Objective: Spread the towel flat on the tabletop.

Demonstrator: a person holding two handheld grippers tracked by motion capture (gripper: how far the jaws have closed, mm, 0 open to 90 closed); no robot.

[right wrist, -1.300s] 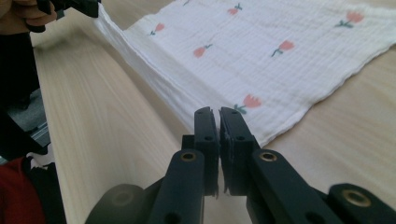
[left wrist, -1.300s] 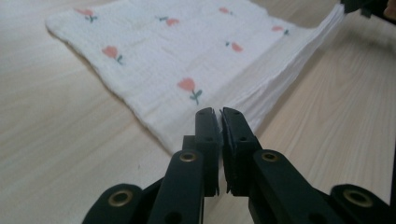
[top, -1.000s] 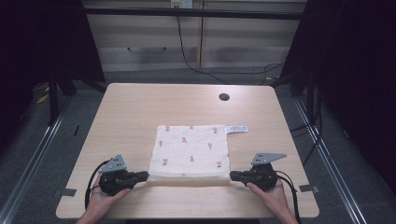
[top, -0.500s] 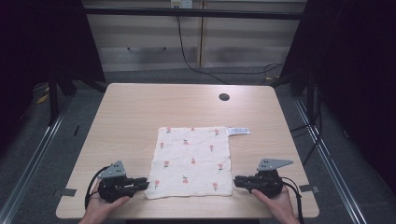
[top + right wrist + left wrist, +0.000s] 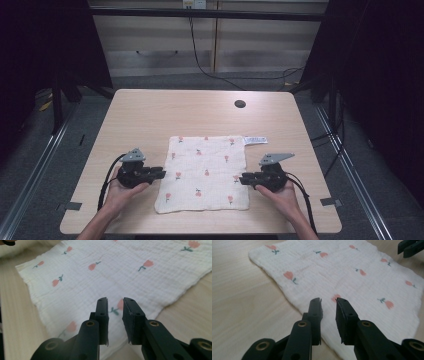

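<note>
A white cloth (image 5: 205, 172) printed with small pink flowers lies flat on the wooden table (image 5: 150, 115), just below the middle of the high view, its label sticking out at the upper right corner. The left gripper (image 5: 161, 174) sits at the cloth's left edge and the right gripper (image 5: 242, 179) at its right edge — both low in the frame. Each pair of jaws has just been opening and now stands slightly apart, with nothing between them — the cloth lies free.

L gripper (image 5: 329, 301) jaws just opened, nothing btwn them, over edge of flower-print cloth (image 5: 352, 277) on wood table (image 5: 244, 302).
</note>
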